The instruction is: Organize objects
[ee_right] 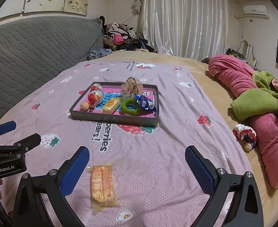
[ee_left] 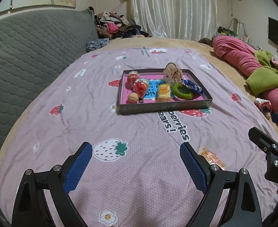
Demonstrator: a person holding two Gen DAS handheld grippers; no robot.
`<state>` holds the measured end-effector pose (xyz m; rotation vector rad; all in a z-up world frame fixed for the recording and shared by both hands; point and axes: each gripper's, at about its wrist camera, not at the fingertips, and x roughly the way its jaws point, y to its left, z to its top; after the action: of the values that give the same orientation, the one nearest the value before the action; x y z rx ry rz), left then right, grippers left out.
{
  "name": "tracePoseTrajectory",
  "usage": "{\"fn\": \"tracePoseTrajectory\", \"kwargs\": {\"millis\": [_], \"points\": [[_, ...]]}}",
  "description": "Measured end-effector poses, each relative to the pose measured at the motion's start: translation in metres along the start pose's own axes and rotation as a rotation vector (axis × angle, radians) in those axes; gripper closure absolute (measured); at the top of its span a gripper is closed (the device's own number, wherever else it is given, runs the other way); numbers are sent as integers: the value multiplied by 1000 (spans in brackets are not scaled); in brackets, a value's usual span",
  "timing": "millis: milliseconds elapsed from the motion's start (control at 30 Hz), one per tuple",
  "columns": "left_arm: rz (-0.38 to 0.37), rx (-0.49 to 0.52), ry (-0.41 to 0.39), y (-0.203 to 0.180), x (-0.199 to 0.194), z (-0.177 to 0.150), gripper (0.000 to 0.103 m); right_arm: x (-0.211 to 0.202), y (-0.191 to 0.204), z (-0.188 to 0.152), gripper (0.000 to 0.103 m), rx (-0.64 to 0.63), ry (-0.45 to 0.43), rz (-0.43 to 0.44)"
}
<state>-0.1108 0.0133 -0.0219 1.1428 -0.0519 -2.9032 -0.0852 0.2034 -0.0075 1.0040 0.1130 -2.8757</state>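
A shallow dark tray (ee_left: 165, 107) (ee_right: 112, 117) lies on the pink strawberry sheet. It holds two red-wrapped balls (ee_left: 140, 87), a walnut (ee_left: 133, 96), a yellow snack pack (ee_left: 164, 92), a green ring (ee_left: 182, 92) (ee_right: 130, 106), a blue wrapper (ee_left: 192, 87) and a beige scrunchie (ee_left: 172, 73). An orange wrapped snack (ee_right: 102, 184) (ee_left: 212, 158) lies on the sheet in front of the tray, between my right gripper's fingers, nearer the left one. My right gripper (ee_right: 137, 164) is open and empty above it. My left gripper (ee_left: 136, 160) is open and empty to its left.
A grey quilted headboard (ee_left: 31, 45) stands on the left. Pink and green bedding (ee_right: 256, 102) is heaped on the right, with a small rag doll (ee_right: 245, 134) beside it. A clothes pile (ee_right: 123, 36) sits at the back by white curtains.
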Motion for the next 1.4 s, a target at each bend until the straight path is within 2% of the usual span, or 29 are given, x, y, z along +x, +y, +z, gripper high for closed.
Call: {"fn": "tracePoseTrajectory", "kwargs": {"millis": [367,633,1133,1400], "points": [[-28,-17,-4,-3,13,-14,9,5,-3,-12,1,10,-17,-21],[-17,-1,21,-8,26,-27,9,12,-6,-26,1,26,-21,-23],[-22,-5,-1,-11,39,-41,9,18,-9,-41,1,32,-56,-15],[-39,-23,4,-12,49,-44,9,23,-10,-45,1,33,-39,-18]]}}
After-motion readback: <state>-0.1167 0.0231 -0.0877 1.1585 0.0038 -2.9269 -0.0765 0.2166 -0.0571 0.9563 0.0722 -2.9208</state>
